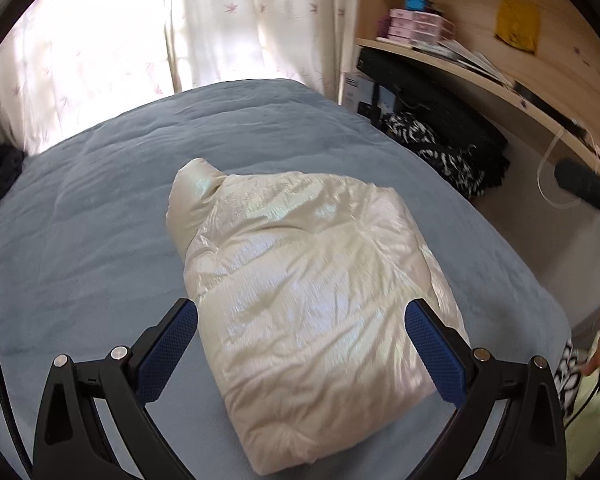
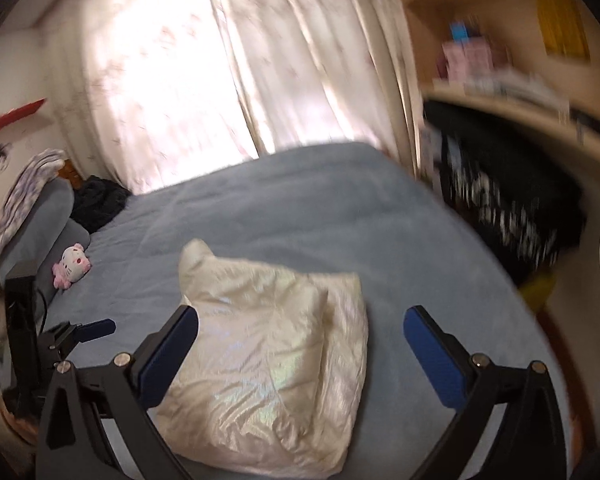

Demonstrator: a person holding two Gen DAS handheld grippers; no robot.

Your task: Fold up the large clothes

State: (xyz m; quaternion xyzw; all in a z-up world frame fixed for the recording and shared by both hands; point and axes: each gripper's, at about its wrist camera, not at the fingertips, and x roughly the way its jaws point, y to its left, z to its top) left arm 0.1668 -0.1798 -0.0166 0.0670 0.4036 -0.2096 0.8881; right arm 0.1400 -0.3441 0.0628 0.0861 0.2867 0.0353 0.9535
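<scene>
Both grippers wide, empty: left gripper (image 1: 300,344), right gripper (image 2: 300,344) | folded jacket (image 1: 300,300) on bed (image 1: 100,220) | right view blurred

Daylight floods through the pale, flower-printed curtains (image 1: 148,36), blown out to near white. The grey-blue bed cover (image 1: 100,240) lies evenly lit, shadows soft. The shiny cream padded jacket (image 1: 312,280) throws pearly glare along its creases. Left wrist view fairly sharp, slight smear. Right wrist view motion-blurred, worst at the light wooden shelf unit (image 2: 500,60). Fisheye bends edges; corners fall black.
</scene>
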